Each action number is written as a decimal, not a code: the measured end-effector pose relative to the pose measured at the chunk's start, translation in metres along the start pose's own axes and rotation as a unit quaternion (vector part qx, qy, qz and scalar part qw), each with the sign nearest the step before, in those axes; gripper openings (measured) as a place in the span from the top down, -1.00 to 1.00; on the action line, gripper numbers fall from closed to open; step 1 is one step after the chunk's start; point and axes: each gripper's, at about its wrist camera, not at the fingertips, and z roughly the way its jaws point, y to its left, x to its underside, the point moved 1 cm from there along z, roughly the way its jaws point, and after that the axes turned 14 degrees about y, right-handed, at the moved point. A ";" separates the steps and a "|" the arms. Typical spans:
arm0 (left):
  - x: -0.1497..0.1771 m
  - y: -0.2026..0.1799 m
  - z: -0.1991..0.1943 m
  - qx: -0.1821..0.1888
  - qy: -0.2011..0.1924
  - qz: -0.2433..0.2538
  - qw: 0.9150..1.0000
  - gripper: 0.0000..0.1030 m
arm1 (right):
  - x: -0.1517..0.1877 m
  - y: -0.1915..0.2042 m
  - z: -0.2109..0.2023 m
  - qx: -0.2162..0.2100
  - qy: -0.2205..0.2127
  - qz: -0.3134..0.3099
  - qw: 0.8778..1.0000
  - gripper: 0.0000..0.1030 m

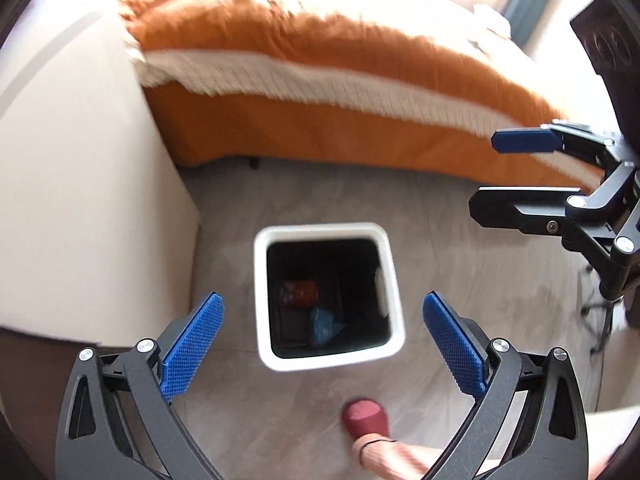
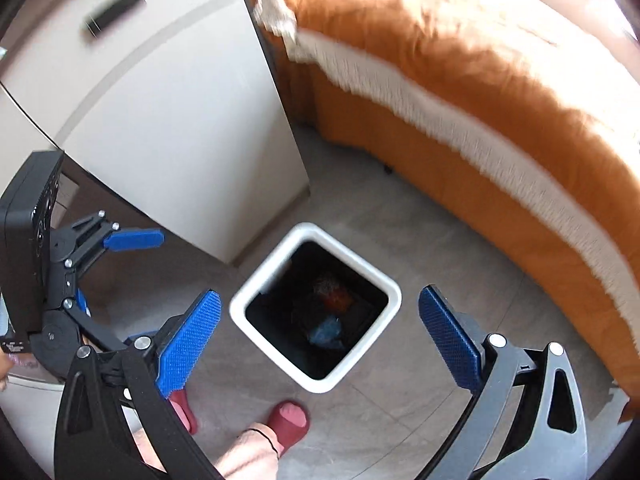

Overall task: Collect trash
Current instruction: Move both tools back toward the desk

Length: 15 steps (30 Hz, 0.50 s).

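Observation:
A white square bin (image 1: 320, 230) with a black liner stands on the grey floor, right below both grippers. Inside it lie a red-orange wrapper (image 1: 298, 292) and a crumpled blue piece (image 1: 324, 326). My left gripper (image 1: 323, 344) hangs over the bin, open wide, with nothing between its blue pads (image 1: 192, 344). My right gripper (image 1: 486, 171) shows at the right edge, also open. In the right wrist view the bin (image 2: 280, 364) sits between the spread pads of the right gripper (image 2: 318, 342), which is empty. The left gripper (image 2: 148, 286) is open at the left. The orange wrapper (image 2: 336, 294) and the blue piece (image 2: 326, 330) show there too.
A bed with an orange cover and white fringe (image 1: 340, 92) runs behind the bin. A white cabinet (image 1: 80, 180) stands to its left, with a black remote-like object (image 2: 114, 10) on top. A person's foot in a red slipper (image 2: 290, 420) is on the floor near the bin.

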 end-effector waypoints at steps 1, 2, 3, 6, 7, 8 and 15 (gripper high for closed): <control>-0.001 -0.001 -0.024 -0.006 -0.011 -0.010 1.000 -0.91 | -0.003 0.005 -0.018 0.001 -0.012 -0.003 1.000 -0.92; -0.002 -0.002 -0.042 -0.013 -0.020 -0.017 1.000 -0.91 | -0.006 0.010 -0.034 0.001 -0.023 -0.007 1.000 -0.92; -0.003 -0.003 -0.061 -0.018 -0.030 -0.023 0.999 -0.91 | -0.010 0.015 -0.050 -0.001 -0.034 -0.010 0.999 -0.92; -0.002 -0.004 -0.121 -0.042 -0.061 -0.045 0.996 -0.91 | -0.021 0.035 -0.103 -0.008 -0.069 -0.024 0.997 -0.92; -0.002 -0.003 -0.141 -0.046 -0.069 -0.053 0.995 -0.91 | -0.025 0.044 -0.122 -0.011 -0.082 -0.032 0.996 -0.92; 0.000 -0.002 -0.164 -0.053 -0.082 -0.064 0.993 -0.91 | -0.028 0.051 -0.137 -0.011 -0.093 -0.038 0.995 -0.92; 0.019 0.012 -0.274 -0.092 -0.148 -0.120 0.977 -0.91 | -0.054 0.107 -0.224 -0.032 -0.153 -0.093 0.983 -0.92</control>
